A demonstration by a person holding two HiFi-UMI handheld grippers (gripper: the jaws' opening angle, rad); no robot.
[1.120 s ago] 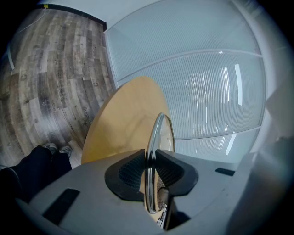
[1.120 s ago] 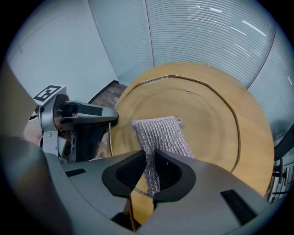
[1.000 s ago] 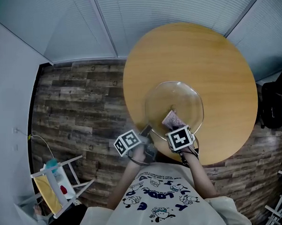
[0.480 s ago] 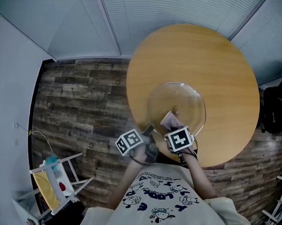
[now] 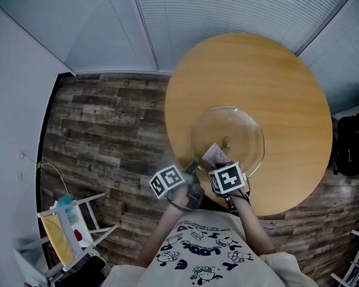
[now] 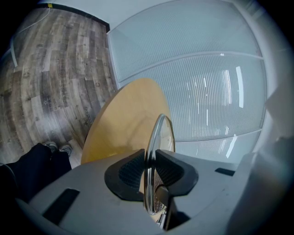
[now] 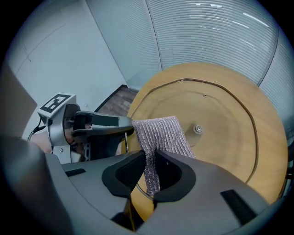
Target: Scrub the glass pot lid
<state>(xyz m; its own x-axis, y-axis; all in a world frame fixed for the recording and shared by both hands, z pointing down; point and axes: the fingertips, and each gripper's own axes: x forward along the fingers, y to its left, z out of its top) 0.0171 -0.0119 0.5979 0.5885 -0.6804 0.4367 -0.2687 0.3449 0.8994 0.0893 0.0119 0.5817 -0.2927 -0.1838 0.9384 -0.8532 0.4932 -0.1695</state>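
Scrubbing is the step in hand, I judge, and it is shared between both of my tools. My right hand-held gripper (image 7: 154,158) is closed on a silvery mesh scrub cloth (image 7: 161,133). It pinches the lower end, so the free end stands up past the jaws and lies against the glass pot lid (image 7: 225,142). My left hand-held gripper (image 6: 150,158) is clamped on the lid's rim, one jaw on each face of the glass, and I see the lid edge-on between them.

To do this well, I think the left clamp should hold firm without twisting, since glass gripped by a thin edge could slip or lever out under hard pressure. The right one should press the cloth flat and work in short overlapping strokes, from the rim toward the small metal fitting (image 7: 198,129) at the centre. Little of the cloth's length is pinched, so a heavy drag may pull it free. Light pressure looks safer.

From the right hand-held gripper the lid lies directly ahead, touching the cloth, with its near rim just beside the jaws. From the left one it runs forward out of the jaws. In the head view the lid is over the near part of the round wooden worktop (image 5: 253,65), and both grippers meet it at its near edge, close together. Whether the lid rests on the worktop or is lifted off it, I cannot tell.
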